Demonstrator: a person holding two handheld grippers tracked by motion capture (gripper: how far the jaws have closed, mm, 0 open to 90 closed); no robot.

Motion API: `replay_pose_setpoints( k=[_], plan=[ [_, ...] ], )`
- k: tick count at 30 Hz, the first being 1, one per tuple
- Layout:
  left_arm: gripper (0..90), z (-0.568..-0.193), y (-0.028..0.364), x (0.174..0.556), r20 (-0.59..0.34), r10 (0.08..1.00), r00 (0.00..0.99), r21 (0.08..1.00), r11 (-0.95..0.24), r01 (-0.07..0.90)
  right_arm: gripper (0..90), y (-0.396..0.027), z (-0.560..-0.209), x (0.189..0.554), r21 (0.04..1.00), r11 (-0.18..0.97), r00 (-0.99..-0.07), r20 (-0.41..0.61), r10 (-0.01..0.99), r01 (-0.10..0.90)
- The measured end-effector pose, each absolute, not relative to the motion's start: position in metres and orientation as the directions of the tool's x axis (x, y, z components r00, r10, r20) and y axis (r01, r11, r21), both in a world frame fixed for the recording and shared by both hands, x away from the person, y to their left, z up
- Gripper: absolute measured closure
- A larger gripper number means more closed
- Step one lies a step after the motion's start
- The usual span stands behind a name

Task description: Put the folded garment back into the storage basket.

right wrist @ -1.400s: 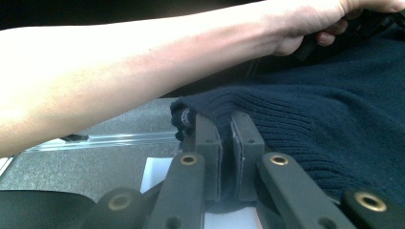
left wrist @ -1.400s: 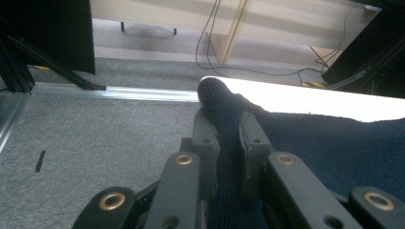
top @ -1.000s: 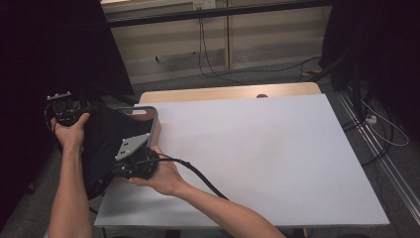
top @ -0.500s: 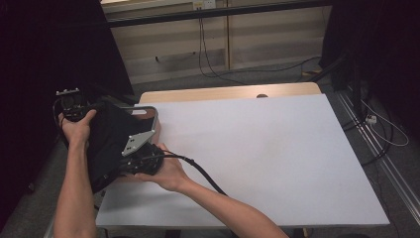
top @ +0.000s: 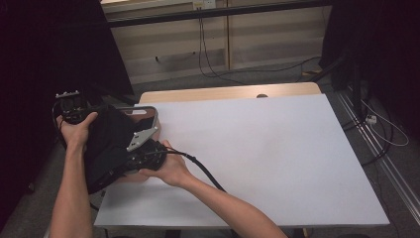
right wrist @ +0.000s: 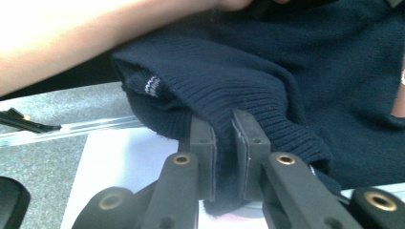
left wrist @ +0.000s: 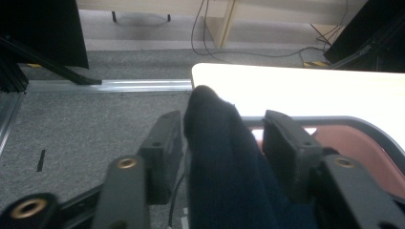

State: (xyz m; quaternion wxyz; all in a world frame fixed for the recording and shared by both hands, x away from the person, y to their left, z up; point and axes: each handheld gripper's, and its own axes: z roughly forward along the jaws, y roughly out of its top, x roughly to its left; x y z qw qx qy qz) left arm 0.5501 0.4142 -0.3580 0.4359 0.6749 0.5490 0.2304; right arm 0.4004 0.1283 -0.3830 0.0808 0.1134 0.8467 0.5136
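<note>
Draping over the chair [top: 148, 113], the sweater [top: 106, 148] overhangs the table [top: 277, 158].

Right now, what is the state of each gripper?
Left gripper: jaws just opened, dark blue sweater between them, not pressed.
Right gripper: closed on the sweater's ribbed edge.

left gripper [left wrist: 222, 138] fingers just opened, dark sweater [left wrist: 224, 167] loose between them
</note>
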Motion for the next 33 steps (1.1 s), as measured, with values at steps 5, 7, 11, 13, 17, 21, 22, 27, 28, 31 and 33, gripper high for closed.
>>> replay_pose_setpoints(
  k=[5, 7, 11, 13, 17, 21, 22, 27, 28, 31, 33],
  plan=[
    [47.2, -0.361, 0.429, 0.538, -0.155, 0.949, 0.273, 0.842, -0.018, 0.539, 79.0, 0.129, -0.386, 0.405, 0.883, 0.457, -0.956, -0.034, 0.292, 0.108],
    [48.3, -0.364, 0.434, 0.536, -0.163, 0.943, 0.292, 0.838, -0.024, 0.546, 79.3, 0.13, -0.388, 0.407, 0.874, 0.476, -0.953, -0.054, 0.299, 0.1],
    [55.1, -0.372, 0.434, 0.533, -0.164, 0.93, 0.328, 0.834, -0.047, 0.55, 79.4, 0.132, -0.395, 0.414, 0.867, 0.483, -0.947, -0.043, 0.318, 0.123],
    [61.8, -0.375, 0.432, 0.534, -0.176, 0.921, 0.347, 0.826, -0.053, 0.561, 79.3, 0.133, -0.396, 0.416, 0.867, 0.482, -0.946, -0.041, 0.32, 0.125],
    [80.5, -0.376, 0.428, 0.536, -0.159, 0.916, 0.369, 0.825, -0.082, 0.56, 79.4, 0.135, -0.396, 0.417, 0.867, 0.484, -0.946, -0.048, 0.32, 0.12],
    [82.3, -0.375, 0.428, 0.543, -0.149, 0.93, 0.336, 0.82, -0.074, 0.567, 79.6, 0.142, -0.397, 0.42, 0.861, 0.495, -0.951, -0.044, 0.307, 0.12],
    [82.5, -0.375, 0.428, 0.544, -0.154, 0.932, 0.328, 0.819, -0.065, 0.57, 79.7, 0.145, -0.399, 0.419, 0.859, 0.498, -0.952, -0.045, 0.304, 0.119],
    [82.2, -0.376, 0.426, 0.549, -0.156, 0.922, 0.354, 0.814, -0.082, 0.575, 79.5, 0.152, -0.404, 0.418, 0.85, 0.514, -0.955, -0.05, 0.292, 0.112],
    [81.3, -0.376, 0.426, 0.549, -0.166, 0.921, 0.351, 0.815, -0.073, 0.575, 79.4, 0.151, -0.404, 0.418, 0.848, 0.519, -0.957, -0.052, 0.287, 0.109],
    [72.6, -0.378, 0.43, 0.545, -0.17, 0.922, 0.349, 0.822, -0.062, 0.566, 78.4, 0.147, -0.402, 0.42, 0.849, 0.517, -0.958, -0.045, 0.284, 0.113],
    [63.5, -0.379, 0.431, 0.539, -0.159, 0.924, 0.347, 0.826, -0.068, 0.559, 77.9, 0.145, -0.4, 0.419, 0.848, 0.517, -0.958, -0.045, 0.283, 0.113]
  ],
)
